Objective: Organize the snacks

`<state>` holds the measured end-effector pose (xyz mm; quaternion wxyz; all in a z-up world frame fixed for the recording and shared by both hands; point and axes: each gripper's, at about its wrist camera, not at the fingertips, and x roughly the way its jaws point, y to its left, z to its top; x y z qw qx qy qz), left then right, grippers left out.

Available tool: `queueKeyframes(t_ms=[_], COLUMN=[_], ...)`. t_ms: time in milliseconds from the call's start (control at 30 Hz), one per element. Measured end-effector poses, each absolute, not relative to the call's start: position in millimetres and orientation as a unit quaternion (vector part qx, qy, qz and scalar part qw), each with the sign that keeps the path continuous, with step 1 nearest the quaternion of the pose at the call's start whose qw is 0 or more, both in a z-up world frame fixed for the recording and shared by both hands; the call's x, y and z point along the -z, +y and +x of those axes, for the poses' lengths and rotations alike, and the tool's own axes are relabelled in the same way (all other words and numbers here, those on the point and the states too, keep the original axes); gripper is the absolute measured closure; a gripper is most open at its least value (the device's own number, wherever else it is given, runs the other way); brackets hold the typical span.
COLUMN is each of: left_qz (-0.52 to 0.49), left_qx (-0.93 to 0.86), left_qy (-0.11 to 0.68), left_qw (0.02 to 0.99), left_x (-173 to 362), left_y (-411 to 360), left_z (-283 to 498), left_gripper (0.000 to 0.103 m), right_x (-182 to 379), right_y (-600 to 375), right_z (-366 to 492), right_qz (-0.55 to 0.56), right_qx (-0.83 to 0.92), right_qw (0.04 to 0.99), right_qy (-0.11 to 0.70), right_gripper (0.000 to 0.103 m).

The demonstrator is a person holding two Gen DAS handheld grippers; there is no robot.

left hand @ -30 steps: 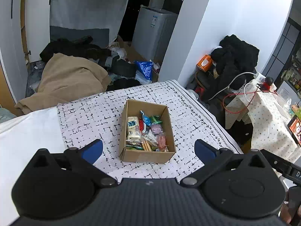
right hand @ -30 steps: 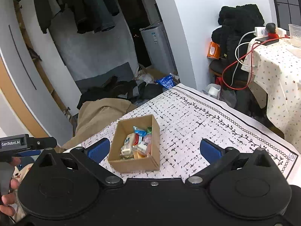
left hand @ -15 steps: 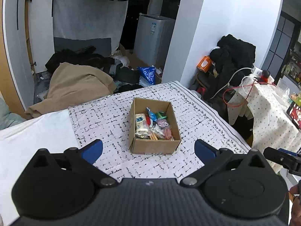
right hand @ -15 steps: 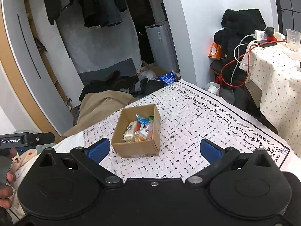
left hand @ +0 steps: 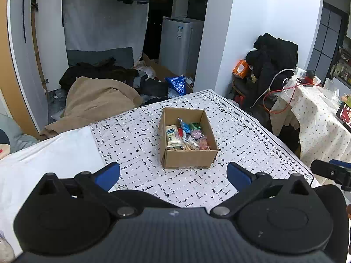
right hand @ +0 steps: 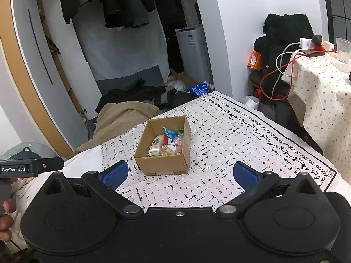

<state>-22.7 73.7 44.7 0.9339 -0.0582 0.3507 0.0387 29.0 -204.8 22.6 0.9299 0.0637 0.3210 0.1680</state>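
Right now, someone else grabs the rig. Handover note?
Left gripper: open, empty, held back from the box.
Right gripper: open, empty, also short of the box.
Cardboard box sits upright on the patterned tablecloth, with wrapped snacks piled loosely inside it.
Done: snacks are in the box; none seen on the cloth.
Left: judging by the jumble, possibly sorting them inside the box.

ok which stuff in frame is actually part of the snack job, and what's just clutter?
Job:
- cardboard box on the patterned tablecloth
- wrapped snacks inside it
- left gripper and right gripper, both open, empty

Clutter:
- tan blanket on floor
- blue bag
- black clothes pile
- red and white cables
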Motion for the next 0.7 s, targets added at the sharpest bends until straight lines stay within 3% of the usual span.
queueKeyframes(t_ms=[700], left_qz=[-0.054], left_qx=[-0.046], left_qy=[0.35], left_qw=[0.934], left_x=[-44.1], left_y=[77.7], left_z=[-31.4], left_gripper=[0.0], right_x=[-22.7], right_y=[-202.7], right_z=[26.7], right_qz=[0.059], right_qx=[-0.17], right_qw=[0.93], right_qy=[0.321], right_gripper=[0.0])
